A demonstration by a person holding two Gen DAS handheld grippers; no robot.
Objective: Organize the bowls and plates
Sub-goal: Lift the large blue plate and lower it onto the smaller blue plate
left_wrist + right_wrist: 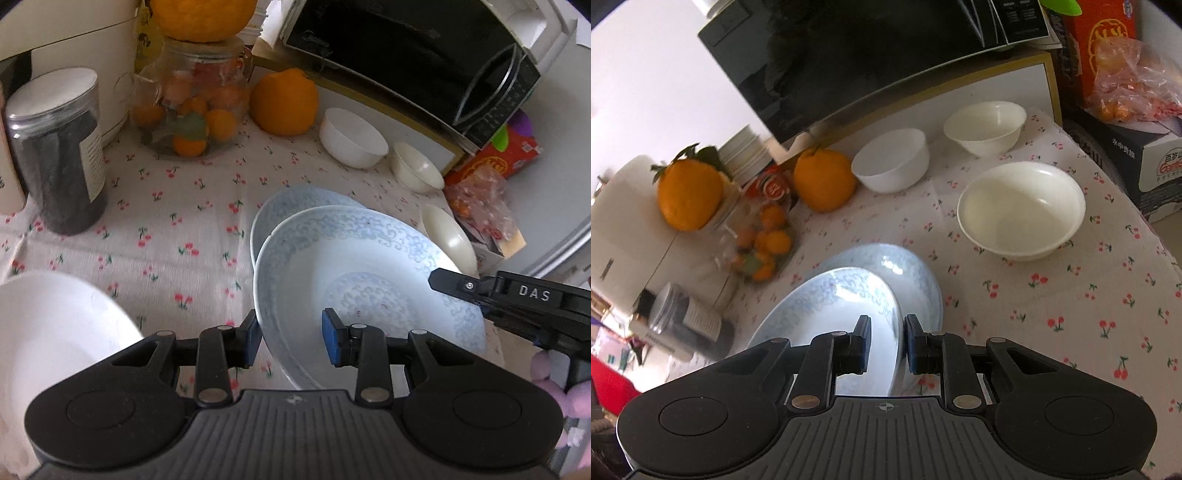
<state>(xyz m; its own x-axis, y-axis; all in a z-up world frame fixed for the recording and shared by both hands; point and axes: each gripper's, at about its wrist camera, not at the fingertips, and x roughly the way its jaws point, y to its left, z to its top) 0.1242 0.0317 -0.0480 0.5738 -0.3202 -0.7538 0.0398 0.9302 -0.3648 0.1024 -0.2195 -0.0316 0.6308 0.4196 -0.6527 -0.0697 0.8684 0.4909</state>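
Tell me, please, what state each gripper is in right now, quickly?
Left gripper: closed on the near rim of the upper blue patterned plate.
Right gripper: closed on the opposite rim of the same plate.

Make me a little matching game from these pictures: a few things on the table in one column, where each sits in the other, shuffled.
Things:
1. blue plate
2. big orange
3. dark jar
4. cream bowl

Places:
A. on the flowered cloth between the glass jar and a white bowl
B. standing near the table's left edge, silver lid on
C. held by its rim between both grippers
D. alone on the cloth, nearest the right gripper

Pairs: 1-C, 2-A, 3-B, 4-D
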